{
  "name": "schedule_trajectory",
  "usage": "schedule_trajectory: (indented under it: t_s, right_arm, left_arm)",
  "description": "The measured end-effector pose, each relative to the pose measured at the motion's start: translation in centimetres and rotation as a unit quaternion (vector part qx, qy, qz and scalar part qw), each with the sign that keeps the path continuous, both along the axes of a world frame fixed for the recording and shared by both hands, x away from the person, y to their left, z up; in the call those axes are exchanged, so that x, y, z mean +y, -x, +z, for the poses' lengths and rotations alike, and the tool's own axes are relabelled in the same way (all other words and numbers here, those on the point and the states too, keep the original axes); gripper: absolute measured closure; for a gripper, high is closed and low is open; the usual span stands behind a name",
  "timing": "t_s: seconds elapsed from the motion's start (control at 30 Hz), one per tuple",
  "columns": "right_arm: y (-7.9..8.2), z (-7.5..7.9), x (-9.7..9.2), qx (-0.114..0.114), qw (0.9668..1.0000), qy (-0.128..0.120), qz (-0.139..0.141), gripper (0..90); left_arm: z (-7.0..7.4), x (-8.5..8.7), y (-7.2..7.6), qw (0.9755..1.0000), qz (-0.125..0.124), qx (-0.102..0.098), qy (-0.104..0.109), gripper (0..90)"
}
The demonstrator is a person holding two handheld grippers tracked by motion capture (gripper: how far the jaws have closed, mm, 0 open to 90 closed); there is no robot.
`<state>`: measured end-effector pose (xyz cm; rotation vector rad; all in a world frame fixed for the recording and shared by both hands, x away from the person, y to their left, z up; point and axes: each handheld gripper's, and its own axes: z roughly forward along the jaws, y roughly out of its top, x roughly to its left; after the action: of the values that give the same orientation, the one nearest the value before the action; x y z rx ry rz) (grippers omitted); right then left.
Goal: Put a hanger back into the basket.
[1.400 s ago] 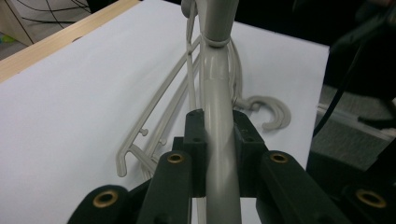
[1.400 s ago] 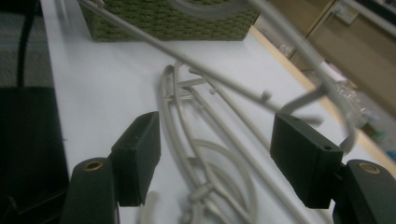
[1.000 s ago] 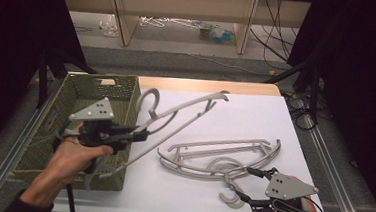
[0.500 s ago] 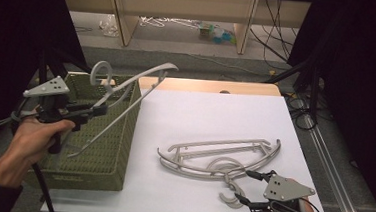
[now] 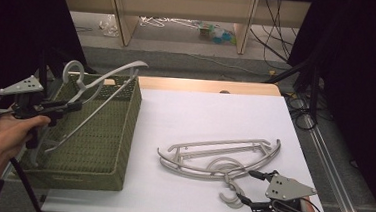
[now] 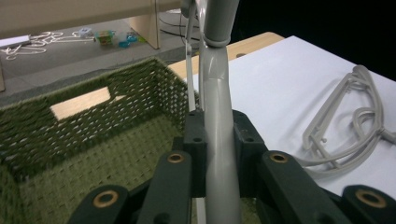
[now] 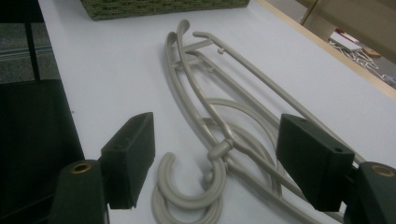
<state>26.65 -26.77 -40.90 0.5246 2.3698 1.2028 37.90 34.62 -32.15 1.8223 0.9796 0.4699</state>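
Basket (image 5: 98, 145), green woven, at table's left edge: now under carried hanger (image 5: 102, 87), which a second ago hung over white tabletop (image 5: 200, 112) beside it. Hanger, grey plastic, tilted, hook up, lower end already inside basket walls; drop-off judged near. Hangers remaining (image 5: 217, 155), grey, stacked flat on tabletop at front right, unmoved. Left gripper (image 5: 73, 106): clamped tight on carried hanger's bar (image 6: 219, 154), shifted leftward over basket. Right gripper (image 5: 245, 190): jaws just opening, wide, pads apart either side of stacked hooks (image 7: 205, 186), not yet touching; next pickup judged prepared.
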Motion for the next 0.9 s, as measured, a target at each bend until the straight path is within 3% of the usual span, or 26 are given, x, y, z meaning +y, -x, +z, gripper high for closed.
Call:
schedule_trajectory:
  t_s: [0.1, 0.3, 0.63, 0.9]
  right_arm:
    - [-0.1, -0.1, 0.0, 0.004, 1.0000, 0.001, -0.002, 26.8]
    - [-0.1, -0.2, 0.0, 0.002, 1.0000, -0.002, -0.007, 24.4]
    - [-0.1, -0.1, -0.1, 0.001, 1.0000, -0.002, -0.007, 22.6]
    - [-0.1, -0.1, 0.0, 0.002, 1.0000, -0.001, -0.004, 22.7]
  left_arm:
    - [-0.7, 0.7, -0.1, 0.9999, 0.003, 0.005, -0.011, 78.8]
    - [-1.9, 1.7, -0.4, 0.9996, 0.020, 0.018, -0.011, 78.8]
    - [-3.1, 2.6, -0.5, 0.9990, 0.021, 0.036, -0.019, 78.8]
    - [-4.6, 2.7, -1.4, 0.9969, 0.033, 0.067, -0.028, 78.8]
